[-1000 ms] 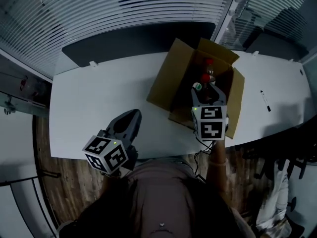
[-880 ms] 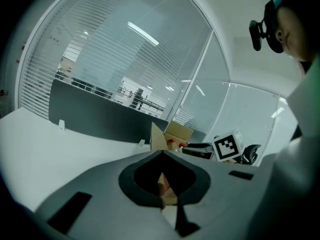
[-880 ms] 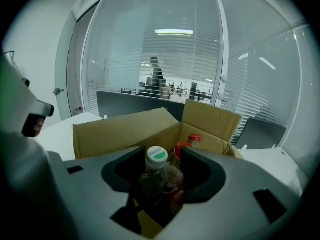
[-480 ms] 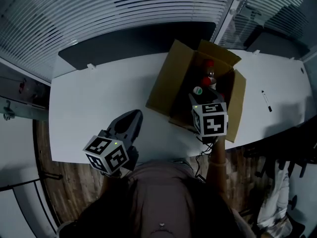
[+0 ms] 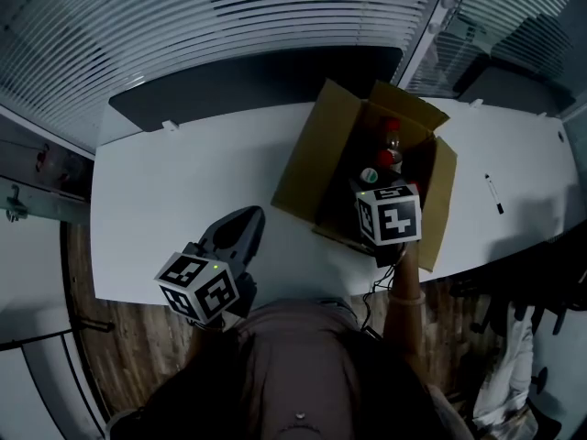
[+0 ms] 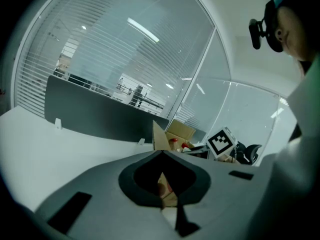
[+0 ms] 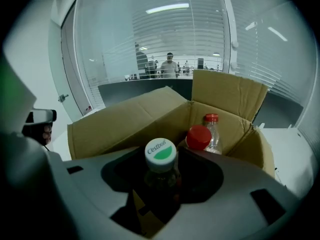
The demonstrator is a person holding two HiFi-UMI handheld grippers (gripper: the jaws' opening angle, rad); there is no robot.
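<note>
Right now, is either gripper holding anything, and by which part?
The right gripper grips the white-and-green-capped bottle just below its cap; the left gripper holds nothing.

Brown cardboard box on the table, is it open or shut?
Open: the brown cardboard box has its flaps spread; red-capped bottles and a green-and-white-capped bottle show inside.
</note>
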